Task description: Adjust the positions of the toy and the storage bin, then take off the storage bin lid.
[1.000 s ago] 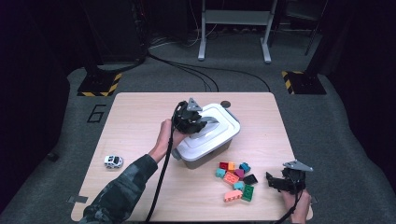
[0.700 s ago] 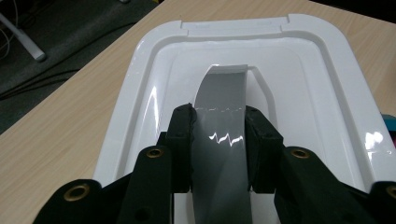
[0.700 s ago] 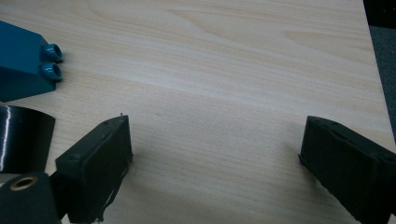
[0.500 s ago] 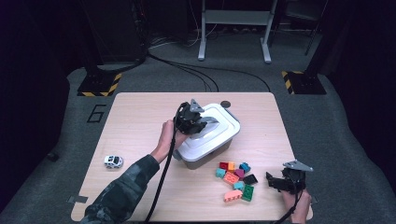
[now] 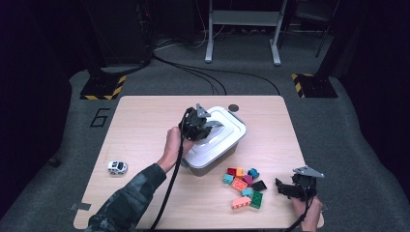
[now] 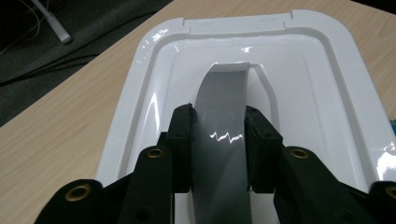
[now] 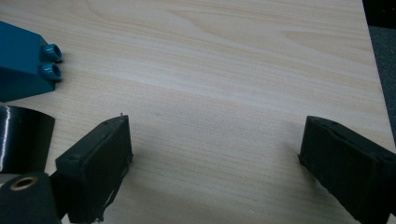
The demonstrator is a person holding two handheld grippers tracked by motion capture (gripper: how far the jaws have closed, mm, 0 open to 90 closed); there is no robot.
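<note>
A white lid point(image 5: 228, 129) sits on a grey plastic box point(image 5: 212, 163) at the middle of the table. An arched grey handle point(image 6: 223, 88) runs down the middle of the lid point(image 6: 327, 74). My left gripper point(image 5: 205, 126) is over the lid's near left part, and its jaws point(image 6: 218, 116) are shut on both sides of that handle. My right gripper point(image 5: 284, 188) rests low near the table's front right corner. It stands open point(image 7: 215, 140) with bare wood between its jaws.
Several coloured bricks point(image 5: 244, 186) lie in a loose heap between the box and my right gripper. A teal brick point(image 7: 23, 65) and a black one point(image 7: 21, 135) are close to its left jaw. A small white toy car point(image 5: 117, 167) stands at the table's left.
</note>
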